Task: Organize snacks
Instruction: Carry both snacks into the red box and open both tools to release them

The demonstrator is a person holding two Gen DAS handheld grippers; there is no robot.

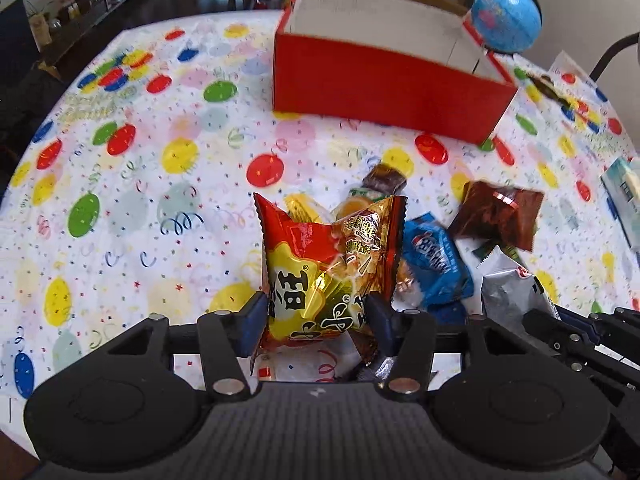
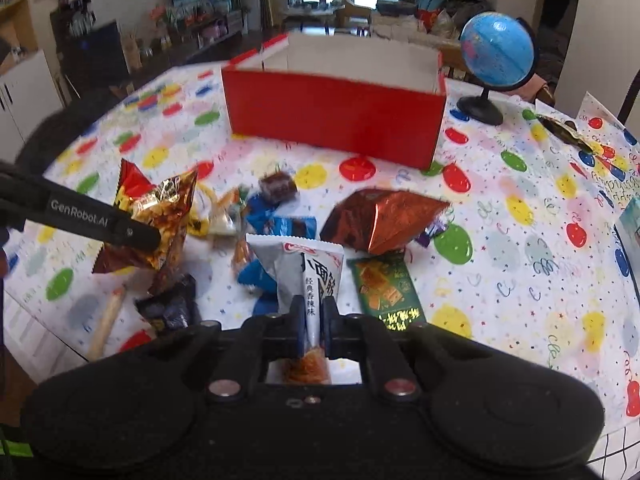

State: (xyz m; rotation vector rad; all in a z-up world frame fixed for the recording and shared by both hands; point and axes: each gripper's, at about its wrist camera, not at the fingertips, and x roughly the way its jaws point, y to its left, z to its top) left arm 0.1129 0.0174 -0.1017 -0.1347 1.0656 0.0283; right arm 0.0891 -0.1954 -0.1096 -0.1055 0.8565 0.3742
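My left gripper (image 1: 316,312) is shut on a red and yellow snack bag (image 1: 324,264), held above the table; the bag also shows in the right wrist view (image 2: 160,216) beside the left gripper's arm (image 2: 100,220). My right gripper (image 2: 312,316) is shut on a grey and white snack packet (image 2: 308,276), seen at the right of the left wrist view (image 1: 512,292). An open red box (image 1: 384,80) with a white inside stands beyond the pile (image 2: 336,116). Loose snacks lie between: a brown foil bag (image 2: 380,220), a blue packet (image 1: 436,256), a green packet (image 2: 384,284).
A balloon-print cloth (image 1: 160,160) covers the table. A blue globe (image 2: 498,52) on a black stand is right of the box. A dark wrapper (image 2: 564,130) lies at the far right. A light blue pack (image 1: 624,200) sits at the right edge. A stick snack (image 2: 106,316) lies near the front left edge.
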